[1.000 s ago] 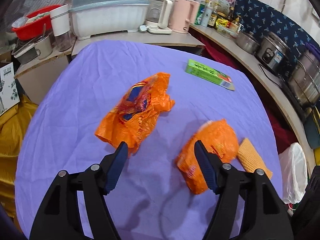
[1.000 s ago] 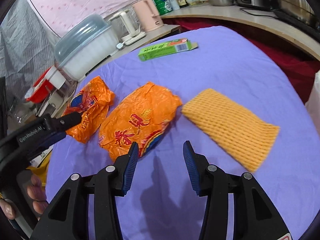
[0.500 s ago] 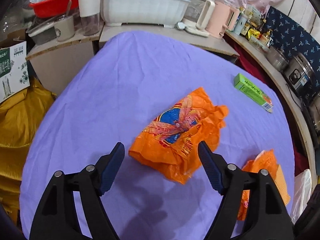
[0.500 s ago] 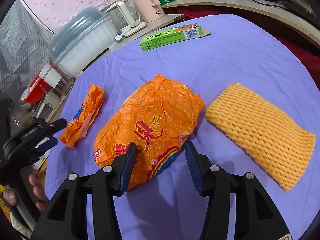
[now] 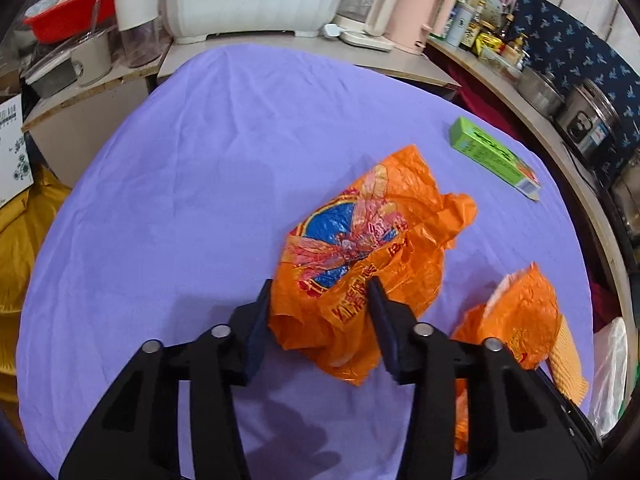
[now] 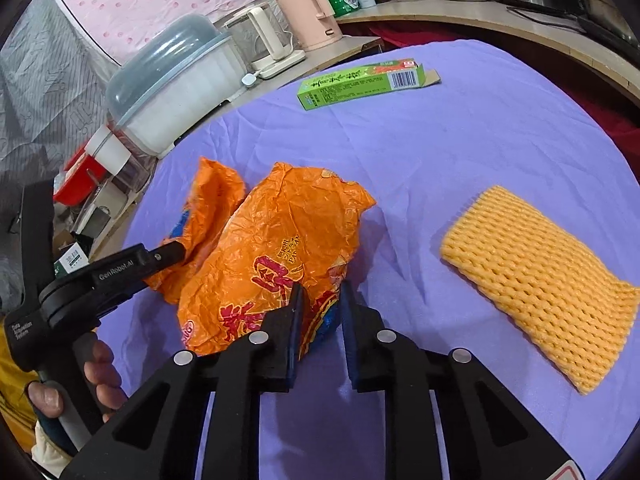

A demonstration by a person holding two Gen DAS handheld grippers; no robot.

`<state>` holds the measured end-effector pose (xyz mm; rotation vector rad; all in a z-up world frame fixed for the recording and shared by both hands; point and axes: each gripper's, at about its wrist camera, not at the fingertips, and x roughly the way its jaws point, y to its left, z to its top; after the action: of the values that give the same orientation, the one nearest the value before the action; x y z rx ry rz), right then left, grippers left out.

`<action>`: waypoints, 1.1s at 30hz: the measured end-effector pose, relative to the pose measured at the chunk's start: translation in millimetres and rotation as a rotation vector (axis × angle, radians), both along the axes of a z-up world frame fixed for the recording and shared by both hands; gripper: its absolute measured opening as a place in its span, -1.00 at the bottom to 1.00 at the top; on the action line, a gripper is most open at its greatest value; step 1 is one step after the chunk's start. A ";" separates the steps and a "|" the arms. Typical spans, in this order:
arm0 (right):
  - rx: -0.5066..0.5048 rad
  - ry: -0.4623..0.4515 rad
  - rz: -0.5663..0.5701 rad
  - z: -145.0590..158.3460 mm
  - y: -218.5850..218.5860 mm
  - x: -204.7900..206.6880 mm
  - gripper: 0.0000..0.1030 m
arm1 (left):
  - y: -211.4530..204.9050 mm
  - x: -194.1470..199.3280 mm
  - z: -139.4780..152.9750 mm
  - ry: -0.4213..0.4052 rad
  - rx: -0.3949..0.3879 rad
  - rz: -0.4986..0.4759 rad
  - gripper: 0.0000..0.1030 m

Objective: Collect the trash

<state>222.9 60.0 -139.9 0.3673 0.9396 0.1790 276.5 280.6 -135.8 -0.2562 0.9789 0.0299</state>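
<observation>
Both grippers are pinching orange wrappers off the purple surface [image 5: 160,200]. The left gripper [image 5: 320,312] has the near edge of the blue-printed wrapper [image 5: 360,240] between its jaws, which are closing and already press the crumpled film. The right gripper [image 6: 320,312] has its jaws nearly shut, closing on the near corner of the second wrapper [image 6: 280,240], the one with red characters.

To do this well, let each pair of jaws finish closing before lifting; thin film like this probably slips if only a loose fold is caught. Lift straight up and slowly, so neither wrapper drags its neighbour.

Taking the blue-printed wrapper as landmark: the second wrapper lies just beside it and partly overlaps it in the right view; the green box [image 6: 360,84] sits well beyond it; the yellow foam net [image 6: 536,284] lies past the second wrapper, apart from both. Both wrappers are glossy, creased and look empty, so they should be very light.
</observation>
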 end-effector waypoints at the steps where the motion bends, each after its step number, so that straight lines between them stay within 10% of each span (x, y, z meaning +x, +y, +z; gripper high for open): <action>1: -0.002 -0.007 0.000 2.6 -0.7 -1.4 -0.68 | -6.2 -2.7 2.2 -0.006 0.004 -0.018 -0.29; 33: 0.006 -0.216 -0.272 95.0 -158.5 -91.9 -0.78 | -165.7 -91.9 93.2 -0.156 0.009 -0.265 -0.43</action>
<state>131.0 -98.5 -44.9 0.4677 0.6680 -0.0277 184.6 114.9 -42.6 -0.1167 0.8503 -0.2251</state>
